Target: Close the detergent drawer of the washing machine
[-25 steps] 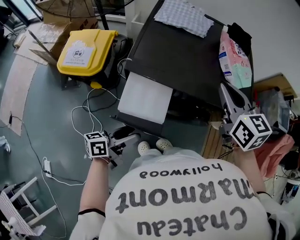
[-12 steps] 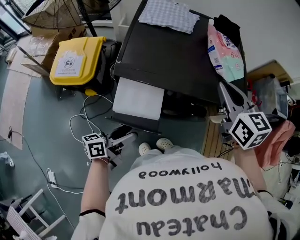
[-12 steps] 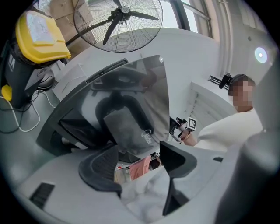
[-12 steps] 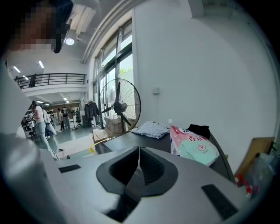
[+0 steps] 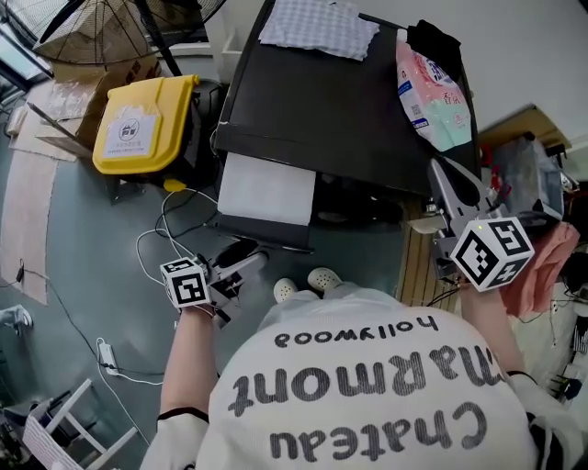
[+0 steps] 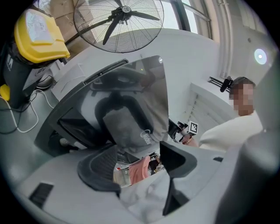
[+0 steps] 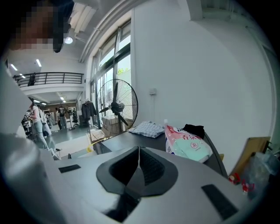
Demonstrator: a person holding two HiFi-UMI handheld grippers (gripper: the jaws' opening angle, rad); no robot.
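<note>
The washing machine (image 5: 340,101) has a black top. A white flat panel (image 5: 266,188) juts out of the left side of its front, and it looks like the pulled-out detergent drawer. My left gripper (image 5: 241,268) hangs low in front of the machine, open with nothing between its jaws. In the left gripper view, this gripper (image 6: 140,164) faces the machine's glossy round door (image 6: 131,100). My right gripper (image 5: 441,174) is held by the machine's right edge, its jaws shut on nothing. Past the right gripper (image 7: 139,153), the right gripper view looks over the machine's top.
On the top lie a checked cloth (image 5: 317,26), a pink and teal packet (image 5: 432,87) and a black garment (image 5: 439,41). A yellow-lidded bin (image 5: 142,115) and a fan (image 6: 118,19) stand left of the machine. Cables (image 5: 170,229) trail over the floor. A wooden board (image 5: 418,266) leans at the right.
The head view has swung, so the machine sits further left and higher. The right gripper has drifted slightly beside the machine's right edge. The left gripper stays put and open.
</note>
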